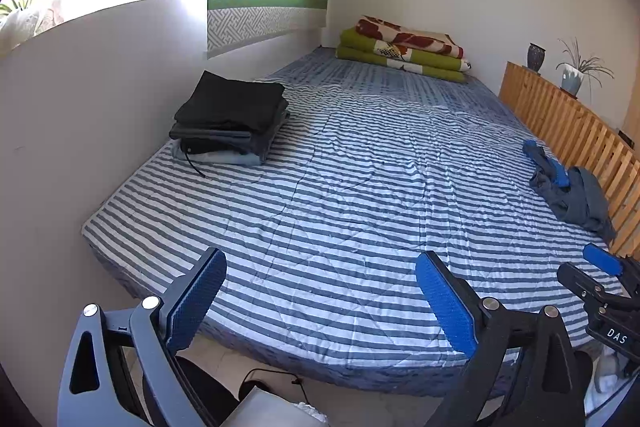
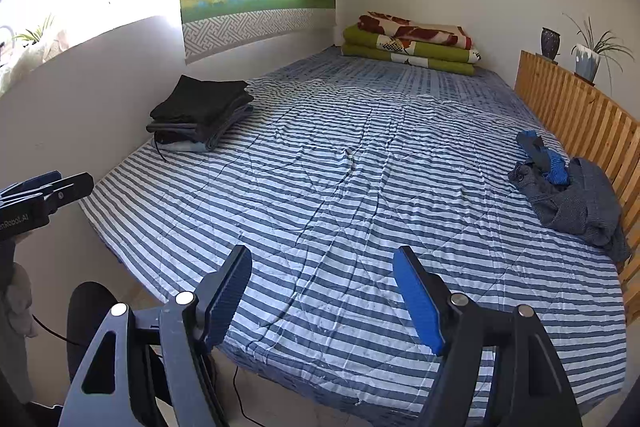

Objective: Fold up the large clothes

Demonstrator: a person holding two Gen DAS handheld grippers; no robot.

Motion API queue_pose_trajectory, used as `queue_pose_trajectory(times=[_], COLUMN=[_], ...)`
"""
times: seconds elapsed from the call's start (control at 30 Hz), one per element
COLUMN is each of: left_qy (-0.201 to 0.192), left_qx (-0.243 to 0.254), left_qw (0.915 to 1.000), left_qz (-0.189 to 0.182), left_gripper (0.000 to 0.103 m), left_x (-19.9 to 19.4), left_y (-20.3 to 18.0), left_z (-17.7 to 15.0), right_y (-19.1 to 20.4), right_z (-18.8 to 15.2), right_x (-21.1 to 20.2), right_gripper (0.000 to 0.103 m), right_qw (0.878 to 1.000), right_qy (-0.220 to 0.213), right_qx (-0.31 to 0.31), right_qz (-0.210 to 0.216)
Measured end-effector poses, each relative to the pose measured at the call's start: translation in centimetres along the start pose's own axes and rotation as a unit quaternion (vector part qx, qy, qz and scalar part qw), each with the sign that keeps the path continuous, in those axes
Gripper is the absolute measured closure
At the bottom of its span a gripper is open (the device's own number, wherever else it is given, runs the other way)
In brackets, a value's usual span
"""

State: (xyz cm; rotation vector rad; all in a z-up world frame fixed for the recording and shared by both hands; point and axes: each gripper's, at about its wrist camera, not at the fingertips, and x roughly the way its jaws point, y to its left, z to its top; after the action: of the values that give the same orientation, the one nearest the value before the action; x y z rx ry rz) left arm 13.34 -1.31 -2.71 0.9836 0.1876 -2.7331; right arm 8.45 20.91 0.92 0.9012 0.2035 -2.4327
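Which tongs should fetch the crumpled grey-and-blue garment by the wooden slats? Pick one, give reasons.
Right. The crumpled garment lies at the bed's right edge by the wooden slats, on the right tongs' side. The left tongs would have to cross over. Both are open and empty.

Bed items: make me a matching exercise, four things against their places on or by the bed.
Things:
1. folded dark clothes stack
2. crumpled grey and blue garment
3. folded green and red blankets
4. potted plant

Places:
A. on top of the wooden slatted rail
B. far corner of the bed
C. left side of the bed, by the wall
D. right side of the bed, against the wooden rail

Pairs: 1-C, 2-D, 3-B, 4-A
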Motion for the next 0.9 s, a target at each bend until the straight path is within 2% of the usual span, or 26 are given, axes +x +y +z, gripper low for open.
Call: queue_pose_trajectory(times=[0.37, 0.9], left_qy=[0.026, 0.033], left_qx=[-0.011, -0.016], left_qw=[0.9996, 0.9993], left_qz=[0.0, -0.001], left_gripper=[0.004, 0.004], left_x=[2.1, 3.5], left_y=[0.8, 1.1], left_z=[-1.4, -1.7], right_y=[0.3, 0.7], right_z=[0.1, -0.2], right_x=[0.3, 1.0], right_gripper=[0.033, 0.033], right_qw=[1.0, 1.0], right_qy=[0.0, 0.008], right_qx=[-0.002, -0.003], right_qz=[-0.013, -0.012])
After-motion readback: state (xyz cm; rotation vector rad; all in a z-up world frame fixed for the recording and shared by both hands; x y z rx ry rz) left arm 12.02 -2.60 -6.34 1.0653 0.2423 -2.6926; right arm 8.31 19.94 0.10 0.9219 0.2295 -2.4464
